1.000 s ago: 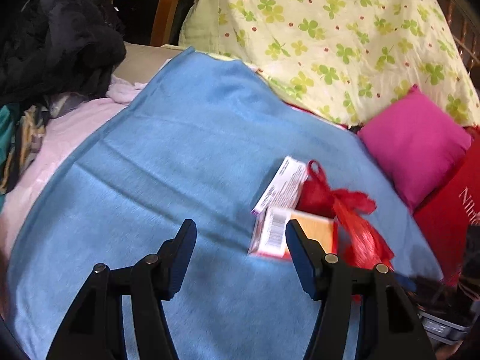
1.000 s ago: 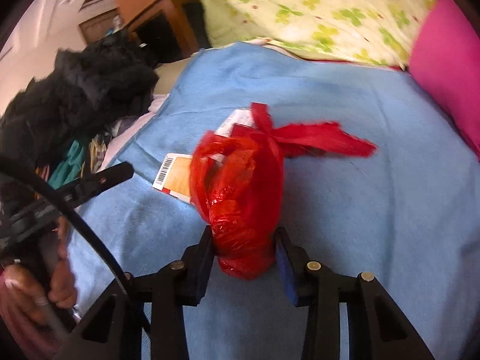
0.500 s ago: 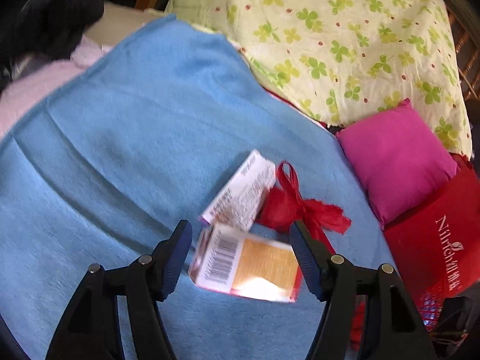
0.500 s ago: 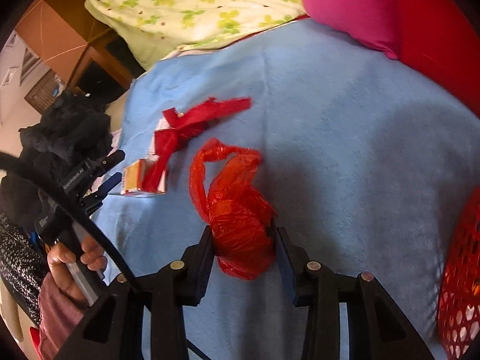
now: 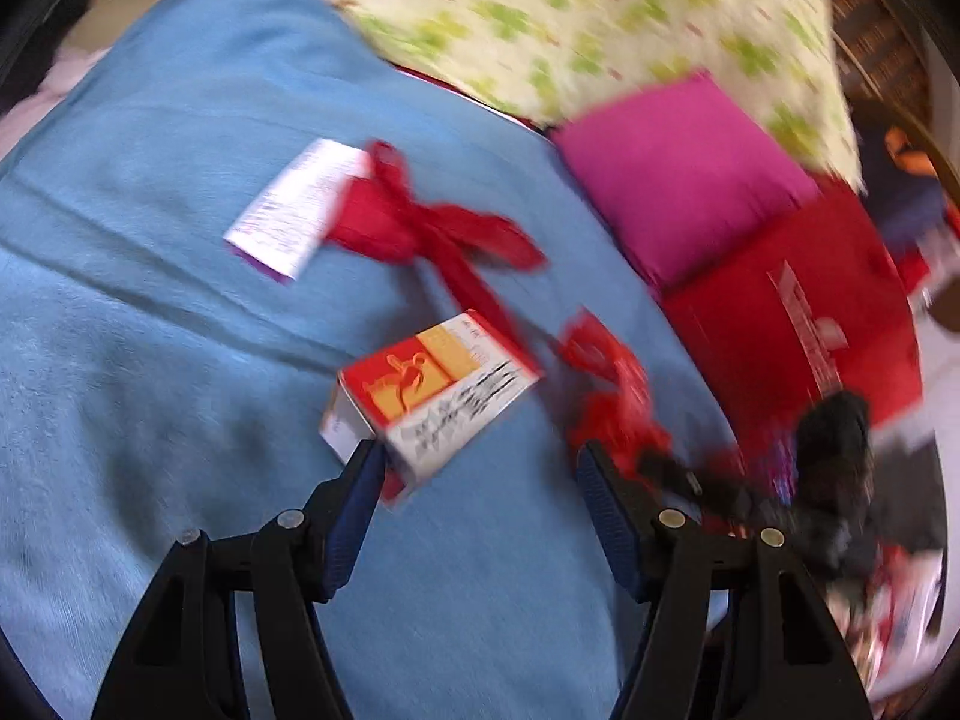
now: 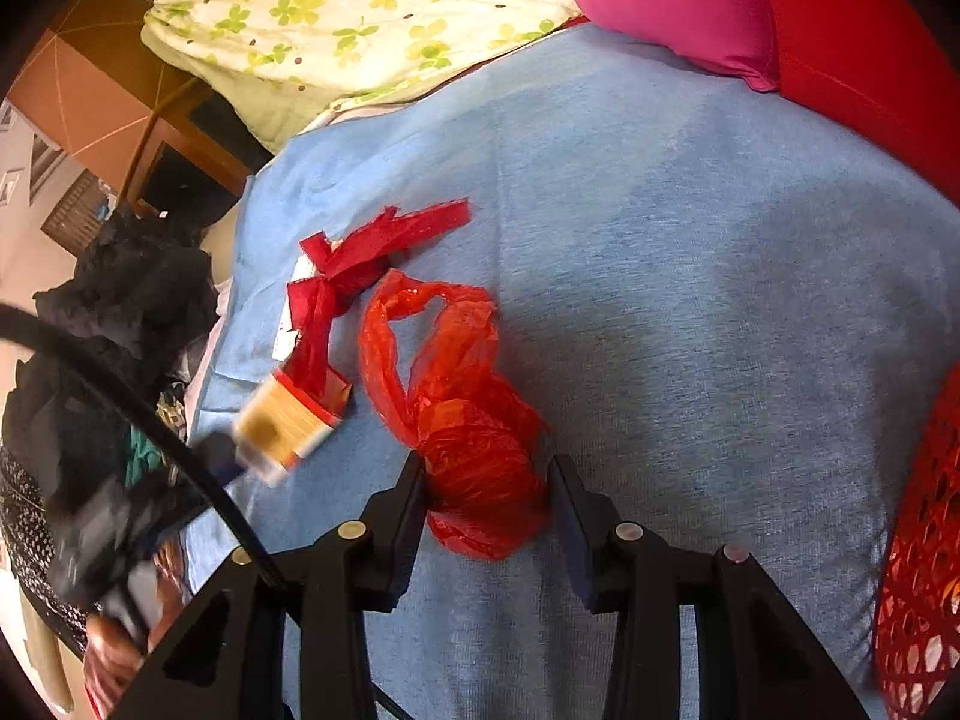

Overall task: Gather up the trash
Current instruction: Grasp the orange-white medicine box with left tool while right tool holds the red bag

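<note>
My right gripper (image 6: 487, 483) clamps the crumpled red plastic bag (image 6: 474, 414) for binning; my left gripper (image 5: 477, 468) gapes around the red-and-orange cardboard box (image 5: 432, 399), unclamped.

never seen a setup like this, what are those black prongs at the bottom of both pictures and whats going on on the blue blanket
The black prongs belong to tools a person carries, one per hand. A camera on each looks forward along its two fingers, so each picture is one tool's own view.

In the left view, the left hand-held gripper stands open; an orange and red carton leans on its left finger but is not clamped. In the right view, the right hand-held gripper is shut on a crumpled red plastic bag.

On the blue blanket also lie a red ribbon and a white printed box. A pink cushion sits behind.
</note>
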`<state>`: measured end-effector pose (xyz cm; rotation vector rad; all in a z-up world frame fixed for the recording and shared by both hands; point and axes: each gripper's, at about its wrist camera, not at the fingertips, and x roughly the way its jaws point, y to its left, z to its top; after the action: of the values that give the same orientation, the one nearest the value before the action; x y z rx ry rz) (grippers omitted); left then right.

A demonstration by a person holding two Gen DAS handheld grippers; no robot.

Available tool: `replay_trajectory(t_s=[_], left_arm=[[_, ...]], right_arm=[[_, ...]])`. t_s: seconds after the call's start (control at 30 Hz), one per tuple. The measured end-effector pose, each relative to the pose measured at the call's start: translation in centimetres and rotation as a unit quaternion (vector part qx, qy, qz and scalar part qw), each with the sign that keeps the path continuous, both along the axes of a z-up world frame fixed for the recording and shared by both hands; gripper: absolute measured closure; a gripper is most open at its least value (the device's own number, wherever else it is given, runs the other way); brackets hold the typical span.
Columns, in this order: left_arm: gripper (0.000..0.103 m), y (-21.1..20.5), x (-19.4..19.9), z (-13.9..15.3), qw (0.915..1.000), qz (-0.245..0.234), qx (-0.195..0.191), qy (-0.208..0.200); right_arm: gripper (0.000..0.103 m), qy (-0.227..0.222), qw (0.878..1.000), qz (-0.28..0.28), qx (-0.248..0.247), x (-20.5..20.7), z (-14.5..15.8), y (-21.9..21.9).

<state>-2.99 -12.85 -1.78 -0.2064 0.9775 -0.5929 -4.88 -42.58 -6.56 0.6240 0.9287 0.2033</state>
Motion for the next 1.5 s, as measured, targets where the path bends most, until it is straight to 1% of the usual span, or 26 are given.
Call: replay_trajectory(t_s=[0.03,0.1,0.2,0.3,0.37,0.4,0.43,0.47,0.63,0.73,0.93,1.1,1.27,1.37,1.47,1.5], left_arm=[[0.035,-0.2,-0.4,0.2,0.9999,-0.009,0.004,-0.006],[0.035,-0.5,-0.8,1.0,0.9991,-0.019,0.027,-0.028],[0.034,0.0,-0.3,1.8,0.9963,0.005,0.057,-0.064],[0.032,0.1,0.4,1.6,0.9895,0.026,0.102,-0.099],[0.032,-0.3,0.8,1.3,0.9848,0.024,0.125,-0.119],[0.03,-0.4,1.1,1.2,0.9836,0.018,0.129,-0.124],[0.028,-0.9,1.3,0.9,0.9832,0.006,0.131,-0.127],[0.027,-1.6,1.6,0.7,0.9833,-0.006,0.131,-0.126],[0.026,-3.3,1.7,-0.7,0.9827,-0.061,0.129,-0.118],[0.026,-3.2,1.4,-1.0,0.9808,-0.065,0.139,-0.12],[0.027,-2.9,1.6,-1.4,0.9852,-0.064,0.125,-0.098],[0.027,-3.5,1.1,-1.9,0.9817,-0.079,0.143,-0.098],[0.027,-3.4,1.5,-2.1,0.9824,-0.074,0.143,-0.095],[0.043,-3.5,1.9,-2.6,0.9816,-0.076,0.15,-0.09],[0.044,-3.3,1.7,-2.7,0.9809,-0.073,0.152,-0.097],[0.044,-3.3,1.6,-2.6,0.9804,-0.07,0.154,-0.1]], right_arm=[[0.06,0.001,1.0,-0.003,0.002,0.0,0.0,-0.2],[0.06,0.002,1.0,-0.007,0.002,-0.1,-0.1,-0.6],[0.06,0.003,1.0,-0.009,0.006,-0.2,-0.2,-0.8],[0.06,0.004,1.0,-0.006,0.008,-0.1,-0.3,-0.7],[0.06,0.004,1.0,-0.004,0.007,-0.1,-0.3,-0.5],[0.06,0.004,1.0,-0.003,0.007,0.0,-0.3,-0.4],[0.06,0.004,1.0,-0.003,0.006,0.0,-0.3,-0.3],[0.06,0.003,1.0,-0.002,0.004,0.0,-0.3,-0.2],[0.06,0.0,1.0,-0.001,0.0,0.0,-0.3,0.0],[0.06,-0.001,1.0,0.0,0.002,0.0,-0.4,0.0],[0.06,-0.005,1.0,0.004,-0.004,0.1,-0.2,0.2],[0.06,-0.005,1.0,0.007,-0.005,0.2,-0.2,0.4],[0.059,-0.009,1.0,0.007,-0.009,0.4,-0.2,0.7],[0.059,-0.01,1.0,0.012,-0.011,0.5,-0.3,1.1],[0.059,-0.013,0.999,0.022,-0.02,0.6,-0.3,1.8],[0.061,-0.011,0.999,0.027,-0.024,0.7,-0.4,2.1]])
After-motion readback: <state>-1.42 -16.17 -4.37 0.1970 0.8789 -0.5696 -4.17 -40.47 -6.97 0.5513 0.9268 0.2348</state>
